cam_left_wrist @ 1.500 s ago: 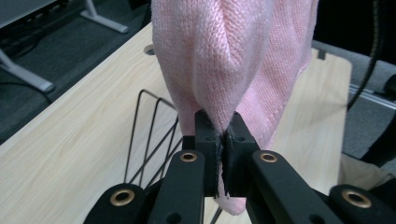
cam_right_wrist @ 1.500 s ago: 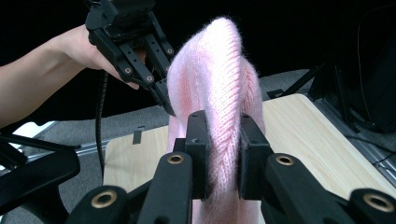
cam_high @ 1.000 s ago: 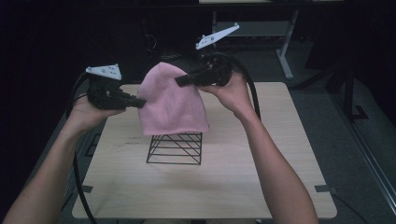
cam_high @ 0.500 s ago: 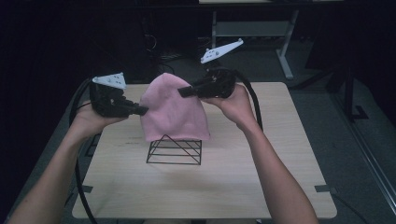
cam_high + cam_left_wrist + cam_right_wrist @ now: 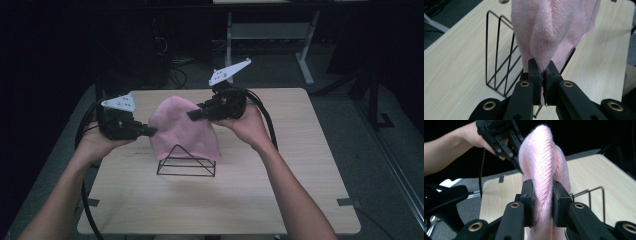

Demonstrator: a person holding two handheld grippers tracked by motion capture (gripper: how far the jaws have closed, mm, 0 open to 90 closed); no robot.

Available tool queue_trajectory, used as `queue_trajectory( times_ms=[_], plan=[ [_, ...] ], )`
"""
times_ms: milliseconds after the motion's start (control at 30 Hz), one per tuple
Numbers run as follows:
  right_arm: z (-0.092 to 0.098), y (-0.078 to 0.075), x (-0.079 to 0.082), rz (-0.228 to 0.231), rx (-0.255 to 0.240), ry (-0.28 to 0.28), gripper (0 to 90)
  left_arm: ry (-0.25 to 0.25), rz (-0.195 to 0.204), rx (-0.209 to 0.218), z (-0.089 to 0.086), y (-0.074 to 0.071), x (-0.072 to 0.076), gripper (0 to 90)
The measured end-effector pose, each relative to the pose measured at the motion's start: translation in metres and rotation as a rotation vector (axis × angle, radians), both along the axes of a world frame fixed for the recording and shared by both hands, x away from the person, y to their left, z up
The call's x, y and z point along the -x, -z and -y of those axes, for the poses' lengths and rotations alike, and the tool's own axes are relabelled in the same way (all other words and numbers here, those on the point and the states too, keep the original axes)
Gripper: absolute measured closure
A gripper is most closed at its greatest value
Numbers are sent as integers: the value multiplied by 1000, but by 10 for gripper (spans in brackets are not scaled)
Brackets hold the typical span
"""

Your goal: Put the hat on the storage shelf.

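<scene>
The left claw (image 5: pixel 543 75) has its jaws pressed together on a thin fold at the edge of the pink knit hat (image 5: pixel 554 30), the fabric rising straight up from the pinch. The right claw (image 5: pixel 543 202) stands wider, its jaws clamping a thick twisted roll of the same hat (image 5: pixel 546 167) between them.

In the high view the left claw (image 5: pixel 150 131) bites the hat's left edge and the right claw (image 5: pixel 192 114) bites it near the top on the right. The hat (image 5: pixel 182 131) hangs between them as a rounded dome with its opening downward.

Taking the black wire rack (image 5: pixel 186 162) as the landmark: the hat sits directly above and just behind it, its lower hem reaching down to the rack's triangular peak and seemingly draped over the wires on the far side. Whether the knit already rests on the wires or only brushes them I cannot tell. The rack stands upright near the middle of the tabletop (image 5: pixel 280 200), its long axis running left to right, the same way the hat is stretched between the claws.

Both claws are at similar reach from the rack, the left lower and nearer its end, the right higher. Judging from this, the next move turns on lowering the hem so it straddles the rack's ridge evenly.
</scene>
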State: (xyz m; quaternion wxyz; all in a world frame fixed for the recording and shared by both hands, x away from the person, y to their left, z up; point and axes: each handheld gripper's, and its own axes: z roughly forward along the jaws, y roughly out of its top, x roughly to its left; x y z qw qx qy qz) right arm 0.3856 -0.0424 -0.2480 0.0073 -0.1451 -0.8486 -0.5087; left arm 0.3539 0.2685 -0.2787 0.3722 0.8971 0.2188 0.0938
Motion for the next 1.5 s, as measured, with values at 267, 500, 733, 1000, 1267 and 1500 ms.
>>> queue_trajectory(
  times_ms=[267,500,733,1000,1267,1500],
  plan=[
    [-5,27,-3,-51,35,-17,726,-8,-4,-75,3,18,3,865],
    [-7,44,-4,-80,66,-24,726,-15,-15,-92,2,32,4,865],
    [-10,58,-3,-97,94,-32,725,-20,-40,-98,3,53,5,865],
    [-12,67,-2,-112,117,-42,716,-23,-62,-118,4,66,5,865],
    [-9,74,0,-120,128,-49,638,-37,-63,-128,-1,70,5,870],
    [3,77,6,-111,135,-40,635,-30,-65,-132,1,70,5,878]
  ],
)
